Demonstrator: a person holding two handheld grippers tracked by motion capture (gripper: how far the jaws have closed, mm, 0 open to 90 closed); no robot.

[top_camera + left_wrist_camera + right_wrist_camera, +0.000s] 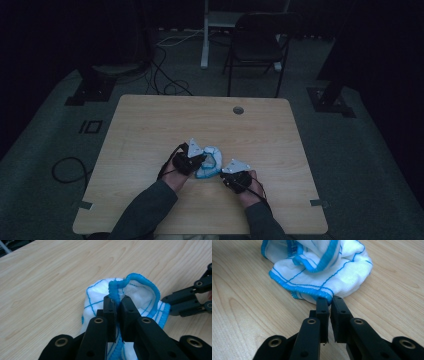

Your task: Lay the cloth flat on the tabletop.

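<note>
White cotton cloth (210,162) with blue hem and thin blue grid lines, one item, lay bunched in a loose heap on the wooden table (150,130), nearer the front edge than the back and roughly midway between the side edges.

Left gripper (117,301): we held it with jaws closed on a gathered fold of the blue hem at the top of the heap, lifting that edge clear of the wood. We judged this hold was meant to free one edge so the cloth could be drawn open.

Right gripper (329,300): jaws nearly together, pinching the blue hem at a low corner of the cloth just above the table surface. We judged it anchored the opposite edge for spreading or folding.

Containers: none on the table. One round grommet hole (238,110) sat near the back edge, nothing in it.

Surroundings: folding chair (257,45) and floor cables (167,80) beyond the back edge.
</note>
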